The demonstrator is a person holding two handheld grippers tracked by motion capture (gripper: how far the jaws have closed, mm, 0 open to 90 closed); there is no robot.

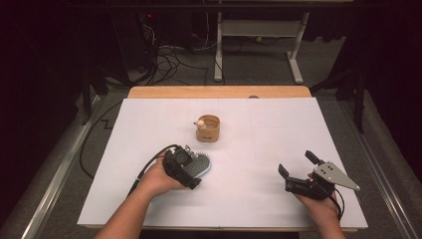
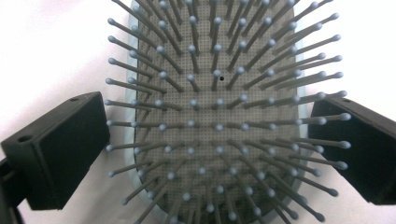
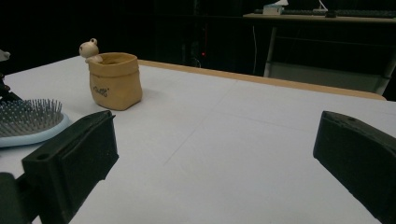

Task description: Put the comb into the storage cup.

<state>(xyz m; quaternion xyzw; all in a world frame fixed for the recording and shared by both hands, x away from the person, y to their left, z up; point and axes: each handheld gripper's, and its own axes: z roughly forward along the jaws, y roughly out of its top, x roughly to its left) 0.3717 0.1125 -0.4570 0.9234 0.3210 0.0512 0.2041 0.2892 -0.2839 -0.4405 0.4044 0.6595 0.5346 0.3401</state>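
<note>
We see the hairbrush (image 2: pixel 219 121), pale-blue rimmed, grey ball-tipped bristles up, between the spread left gripper (image 2: pixel 210 140) jaws; handle hidden. Right gripper (image 1: pixel 297 166) open, empty.

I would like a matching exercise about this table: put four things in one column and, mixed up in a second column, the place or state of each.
Things:
1. hairbrush
2. pot
3. left hand-held gripper
4. right hand-held gripper

Places or states:
A. open, above bare table
B. bristles up, on the white table
C. jaws on either side of the brush head
D. upright, beyond the brush, a small figure on its rim

Pairs: 1-B, 2-D, 3-C, 4-A
</note>
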